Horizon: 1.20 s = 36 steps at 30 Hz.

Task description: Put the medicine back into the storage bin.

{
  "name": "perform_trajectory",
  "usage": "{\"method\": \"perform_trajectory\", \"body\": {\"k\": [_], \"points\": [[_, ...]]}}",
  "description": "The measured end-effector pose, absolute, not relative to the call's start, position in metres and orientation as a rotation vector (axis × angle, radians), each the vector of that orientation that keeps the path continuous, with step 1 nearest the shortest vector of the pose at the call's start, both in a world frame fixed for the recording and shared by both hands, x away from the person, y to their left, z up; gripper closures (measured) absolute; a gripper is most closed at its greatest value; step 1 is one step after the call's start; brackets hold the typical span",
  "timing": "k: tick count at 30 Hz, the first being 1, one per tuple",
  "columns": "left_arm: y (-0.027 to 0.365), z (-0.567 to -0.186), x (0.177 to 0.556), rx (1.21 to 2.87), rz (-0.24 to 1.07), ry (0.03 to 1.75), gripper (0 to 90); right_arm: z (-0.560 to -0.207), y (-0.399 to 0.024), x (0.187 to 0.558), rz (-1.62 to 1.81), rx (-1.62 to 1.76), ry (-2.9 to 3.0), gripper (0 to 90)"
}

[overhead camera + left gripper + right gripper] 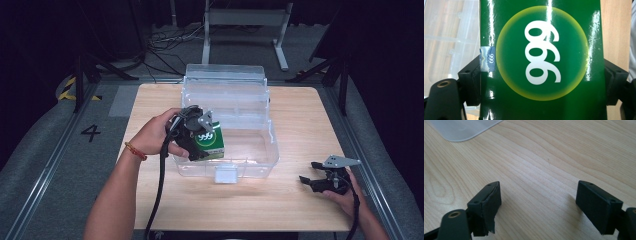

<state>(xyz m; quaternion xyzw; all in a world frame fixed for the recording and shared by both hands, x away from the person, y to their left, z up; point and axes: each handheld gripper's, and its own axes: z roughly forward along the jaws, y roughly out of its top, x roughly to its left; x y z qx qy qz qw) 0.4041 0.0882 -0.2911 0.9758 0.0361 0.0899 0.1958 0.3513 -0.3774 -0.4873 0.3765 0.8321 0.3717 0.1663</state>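
A glossy green box [210, 142] [541, 60] printed with a yellow ring and white "999" is clamped between the jaws of my left gripper [196, 135] [541, 85]. The pads [471, 82] press on both of its sides. In the high view the box hangs over the front left corner of a clear plastic bin [250, 155] whose lid stands open at the back. My right gripper [311, 172] [537, 207] rests low over the wooden table [280, 200] at the right, its jaws wide apart with bare wood between them.
The bin's clear lid [225, 82] leans back toward the table's far edge. A white latch [225, 175] sticks out from the bin's front. A corner of clear plastic [461, 128] lies ahead of the right gripper. Dark stands and cables surround the table on the floor.
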Motion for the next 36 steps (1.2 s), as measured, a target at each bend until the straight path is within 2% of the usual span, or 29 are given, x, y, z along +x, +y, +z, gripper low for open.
{"method": "perform_trajectory", "body": {"k": [5,25,30,36], "points": [[0.091,-0.298,0.415,2.746,0.241,0.129,16.4,-0.487,-0.377,0.351,1.058,1.072,2.369,20.7],[0.097,-0.332,0.437,2.783,0.200,0.045,16.5,-0.487,-0.377,0.351,1.058,1.072,2.369,20.6],[0.095,-0.349,0.441,2.830,0.145,0.052,16.3,-0.487,-0.377,0.351,1.058,1.072,2.369,20.6],[0.096,-0.359,0.439,2.751,0.168,0.106,14.8,-0.487,-0.377,0.351,1.057,1.077,2.366,20.6]]}}
